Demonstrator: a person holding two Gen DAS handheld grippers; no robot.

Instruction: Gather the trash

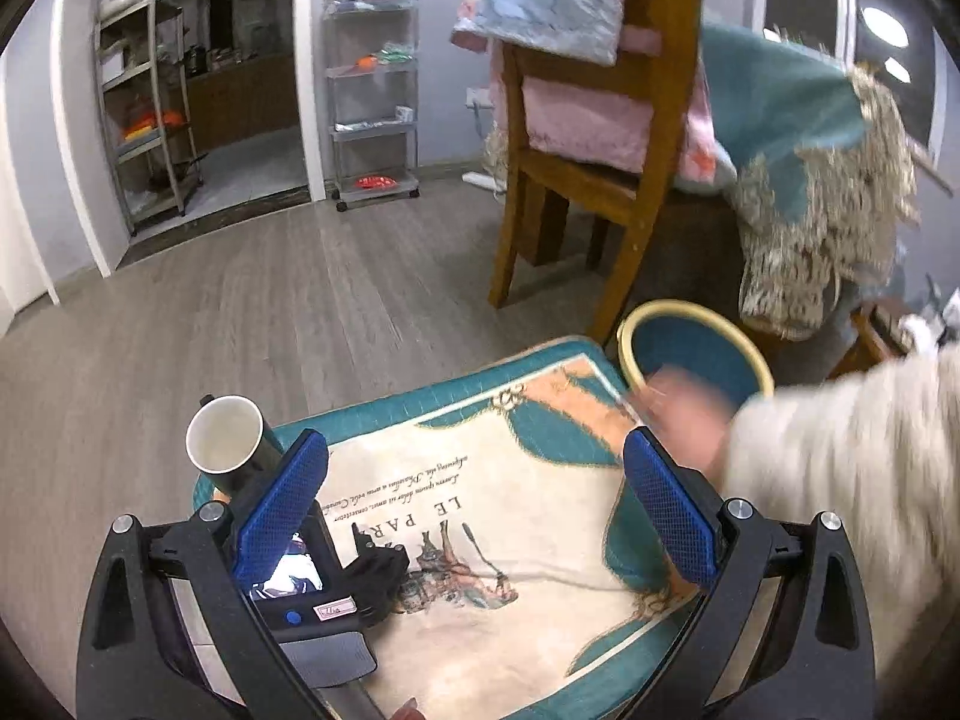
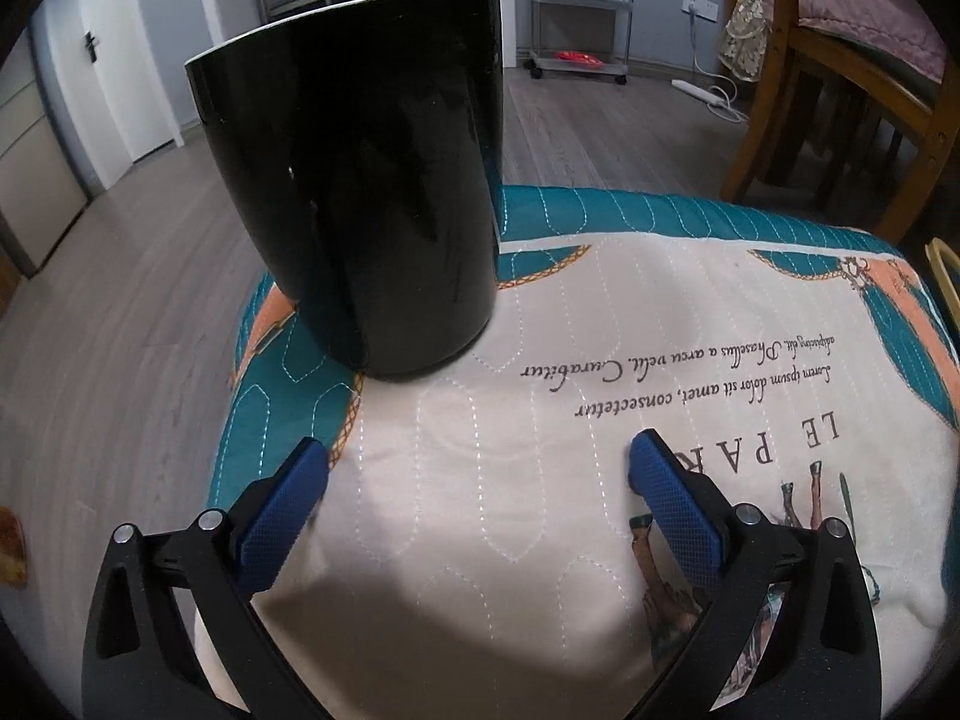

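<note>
The black cup [image 2: 360, 180] stands upright on the quilted cushion [image 2: 540, 480], just ahead of the right gripper [image 2: 477, 468], jaws wide and empty. The left gripper [image 1: 474, 468] also gapes empty. A clumsy closing could topple the cup off the cushion's near edge; the blurred hand [image 1: 684, 414] by the bin [image 1: 696, 348] possibly drops something.

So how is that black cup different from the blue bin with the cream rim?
The black cup stands on the printed cushion; the blue bin sits beyond the cushion's far edge, beside the wooden chair. The cup is glossy black outside and white inside; the bin is blue inside with a cream rim. The bin's mouth looks far wider than the cup's. A blurred hand reaches by the bin; nothing touches the cup. Both are round and open-topped.
</note>
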